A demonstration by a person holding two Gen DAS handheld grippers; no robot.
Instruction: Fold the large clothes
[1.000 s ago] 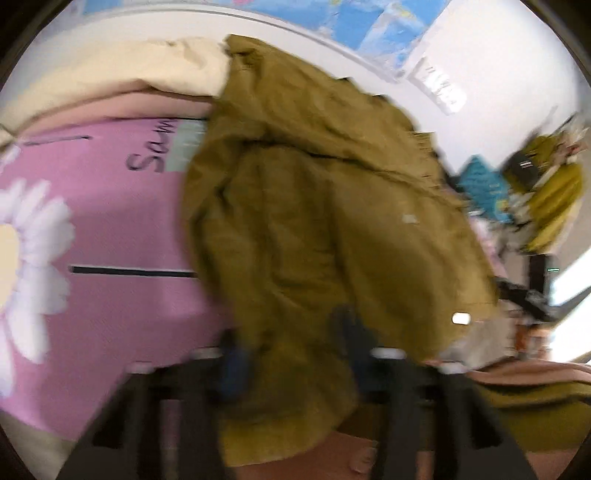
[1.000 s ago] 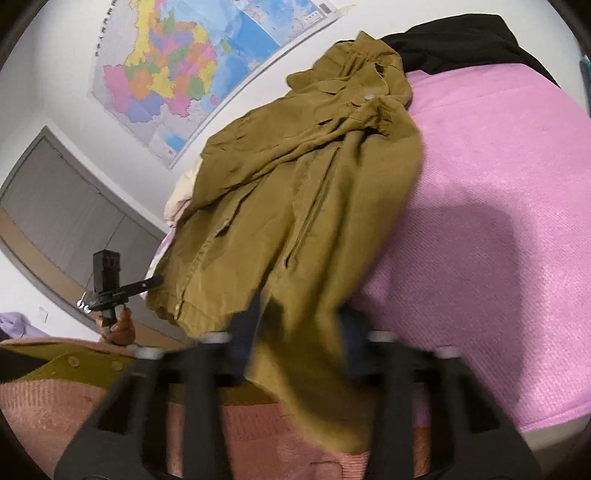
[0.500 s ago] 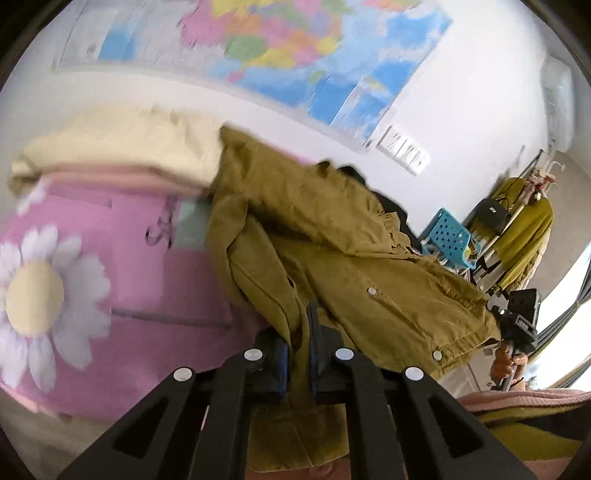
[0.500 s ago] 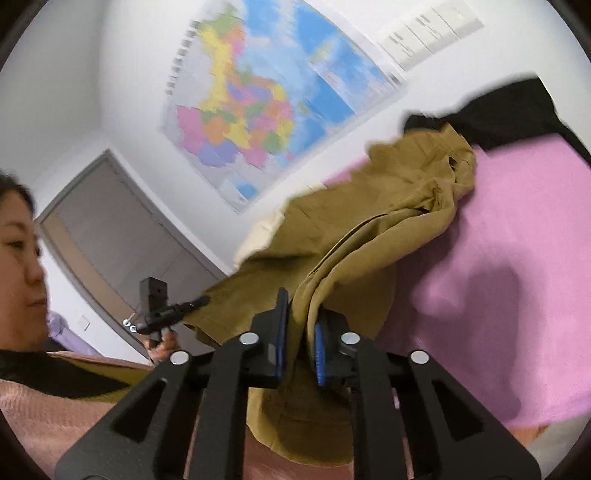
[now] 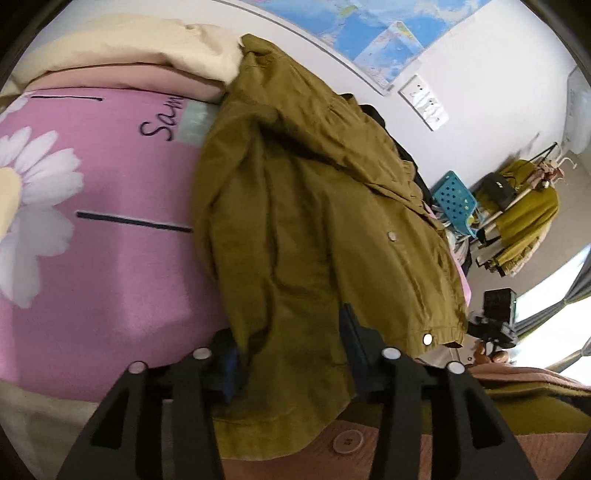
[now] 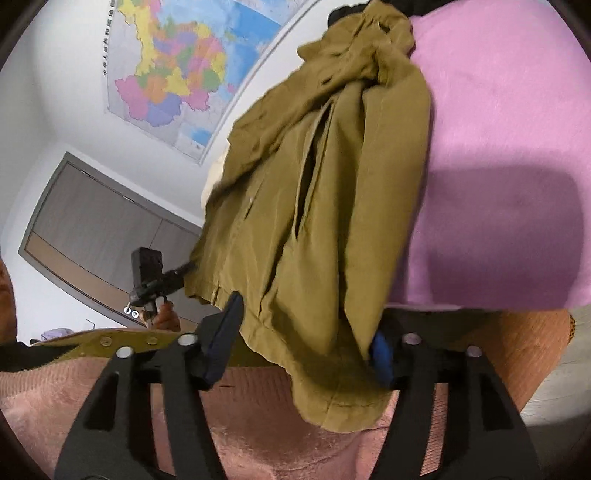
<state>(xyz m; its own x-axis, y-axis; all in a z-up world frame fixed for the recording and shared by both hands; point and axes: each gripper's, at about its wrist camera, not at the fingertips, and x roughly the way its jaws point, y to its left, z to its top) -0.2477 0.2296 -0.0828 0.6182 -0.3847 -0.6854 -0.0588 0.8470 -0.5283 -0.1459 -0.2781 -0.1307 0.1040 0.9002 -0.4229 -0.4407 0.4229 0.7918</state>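
An olive-green jacket (image 5: pixel 314 221) lies crumpled on the pink bed cover (image 5: pixel 110 258), its hem hanging over the near edge. My left gripper (image 5: pixel 290 354) is at that hem and its jaws are opening. Cloth drapes loosely between the jaws, and the pads do not press on it. In the right wrist view the same jacket (image 6: pixel 325 221) hangs off the bed cover (image 6: pixel 517 110). My right gripper (image 6: pixel 306 332) straddles the lower hem there. Its jaws are also opening, with a fold of cloth loose between the blue pads (image 6: pixel 225 332).
Cream bedding (image 5: pixel 129 44) is piled at the head of the bed, and a black garment (image 6: pixel 354 11) lies beyond the jacket. A wall map (image 6: pixel 177 66), a grey door (image 6: pixel 92 229), a blue stool (image 5: pixel 454 203) and a clothes rack (image 5: pixel 524 214) surround the bed. A person's pink sweater (image 6: pixel 258 424) is close below.
Half a second ago both grippers were shut on the jacket's hem and held it up. Now both have parted their jaws, tilted down, and the jacket has sunk onto the bed.
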